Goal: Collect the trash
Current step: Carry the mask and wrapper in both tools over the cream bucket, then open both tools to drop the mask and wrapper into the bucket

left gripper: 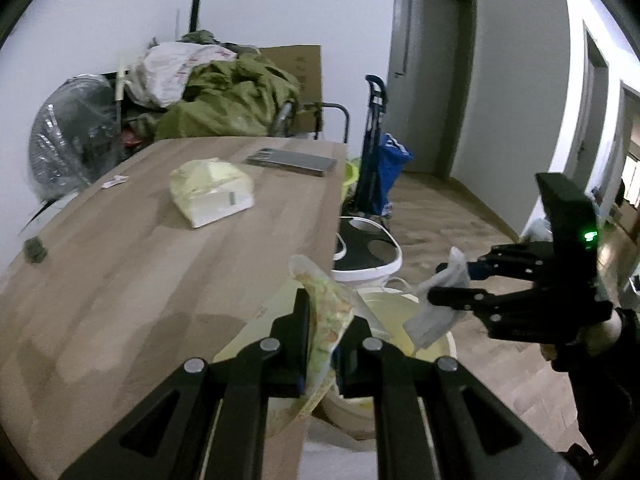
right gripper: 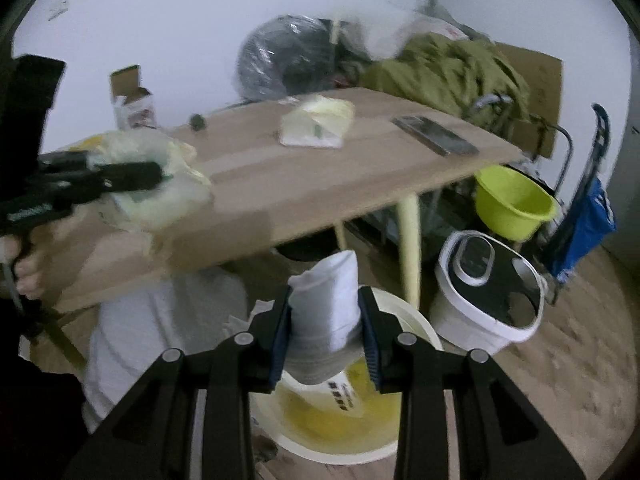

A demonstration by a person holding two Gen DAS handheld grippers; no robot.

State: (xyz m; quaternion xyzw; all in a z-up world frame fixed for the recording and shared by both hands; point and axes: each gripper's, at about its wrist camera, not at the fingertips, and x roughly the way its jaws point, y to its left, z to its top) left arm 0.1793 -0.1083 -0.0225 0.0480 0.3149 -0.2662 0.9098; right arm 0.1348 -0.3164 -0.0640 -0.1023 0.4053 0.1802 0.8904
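My left gripper [left gripper: 330, 316] is shut on a crumpled pale green-yellow wrapper [left gripper: 324, 292] at the wooden table's [left gripper: 160, 280] near right edge. In the right wrist view this left gripper [right gripper: 132, 166] and its wrapper [right gripper: 160, 204] are at the left, with a hand on the handle. My right gripper [right gripper: 326, 294] is shut on a soft white and grey piece of trash [right gripper: 328, 280], hanging above a cream bucket [right gripper: 416, 344] with yellowish contents on the floor. The left wrist view shows that right gripper [left gripper: 438, 280], its white trash [left gripper: 436, 316] and the bucket's rim [left gripper: 444, 344] below.
A white bucket with a black lid [right gripper: 480, 292], a lime basin [right gripper: 516, 200] and a blue trolley bag [right gripper: 584, 224] stand right of the cream bucket. A table leg [right gripper: 410, 240] rises just behind it. A pale tissue pack [left gripper: 212, 192] and a dark flat item [left gripper: 292, 160] lie on the table.
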